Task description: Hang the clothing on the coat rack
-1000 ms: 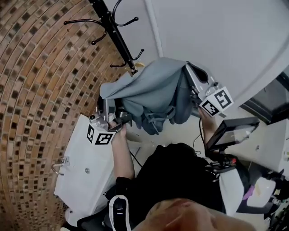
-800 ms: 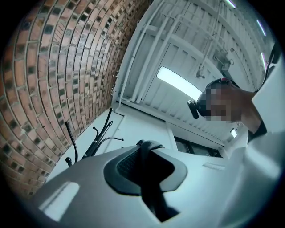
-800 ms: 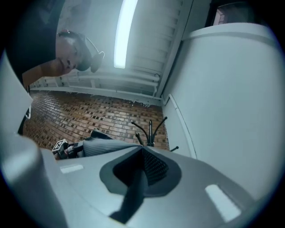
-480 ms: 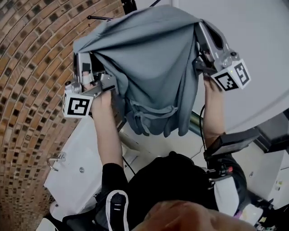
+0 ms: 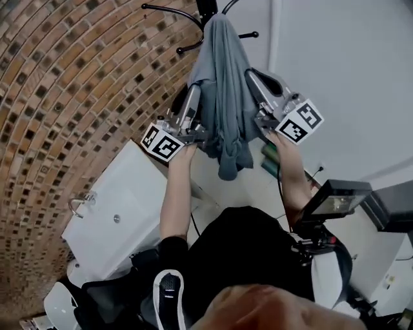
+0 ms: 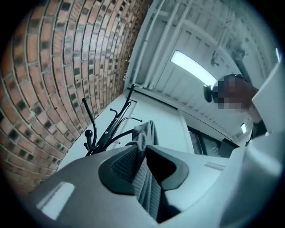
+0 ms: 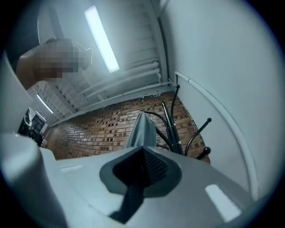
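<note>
In the head view we lose the top of the coat rack (image 5: 207, 8) past the upper edge. Below its hooks the grey garment (image 5: 222, 84) covers the pole, so we cannot tell which hook bears the cloth or how it catches. Further below the coat rack, a green thing (image 5: 270, 160) shows beside the garment's hem, too covered for us to name. In both gripper views the coat rack's lower pole is hidden.
</note>
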`<action>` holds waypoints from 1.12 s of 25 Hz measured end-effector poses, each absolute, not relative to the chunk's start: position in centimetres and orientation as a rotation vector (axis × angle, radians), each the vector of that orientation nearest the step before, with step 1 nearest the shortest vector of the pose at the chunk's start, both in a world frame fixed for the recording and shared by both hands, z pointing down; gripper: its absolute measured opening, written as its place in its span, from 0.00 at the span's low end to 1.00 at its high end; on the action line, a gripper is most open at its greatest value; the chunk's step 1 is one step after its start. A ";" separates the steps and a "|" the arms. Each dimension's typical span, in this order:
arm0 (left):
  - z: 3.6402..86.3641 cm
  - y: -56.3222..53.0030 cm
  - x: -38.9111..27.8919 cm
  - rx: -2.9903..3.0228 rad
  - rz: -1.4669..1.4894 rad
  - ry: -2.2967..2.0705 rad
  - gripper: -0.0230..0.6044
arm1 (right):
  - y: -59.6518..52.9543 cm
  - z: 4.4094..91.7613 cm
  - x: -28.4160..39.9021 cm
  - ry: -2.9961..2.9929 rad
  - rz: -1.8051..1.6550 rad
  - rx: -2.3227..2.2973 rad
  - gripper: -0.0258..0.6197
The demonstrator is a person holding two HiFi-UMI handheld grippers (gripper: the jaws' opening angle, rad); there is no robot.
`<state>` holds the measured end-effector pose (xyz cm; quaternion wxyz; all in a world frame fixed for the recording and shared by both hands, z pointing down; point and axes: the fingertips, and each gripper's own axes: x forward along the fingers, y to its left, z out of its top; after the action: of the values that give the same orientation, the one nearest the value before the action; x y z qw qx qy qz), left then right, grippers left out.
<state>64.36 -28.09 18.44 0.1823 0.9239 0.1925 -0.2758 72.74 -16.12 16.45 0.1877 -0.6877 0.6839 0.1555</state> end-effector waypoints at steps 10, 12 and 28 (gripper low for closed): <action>22.9 -27.2 57.1 2.606 -0.822 0.507 0.26 | -11.5 19.3 73.2 1.624 0.401 -2.029 0.30; 23.3 -26.8 56.5 2.607 -0.808 0.525 0.26 | -10.6 21.0 71.9 1.600 0.365 -2.037 0.29; 24.7 -17.3 52.4 2.772 -0.694 0.742 0.26 | -7.9 27.2 58.0 1.742 0.259 -2.304 0.28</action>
<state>52.39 -17.34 24.72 0.0946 0.9347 0.2503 -0.2340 57.99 -7.88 27.18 0.1203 -0.7887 0.5964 0.0887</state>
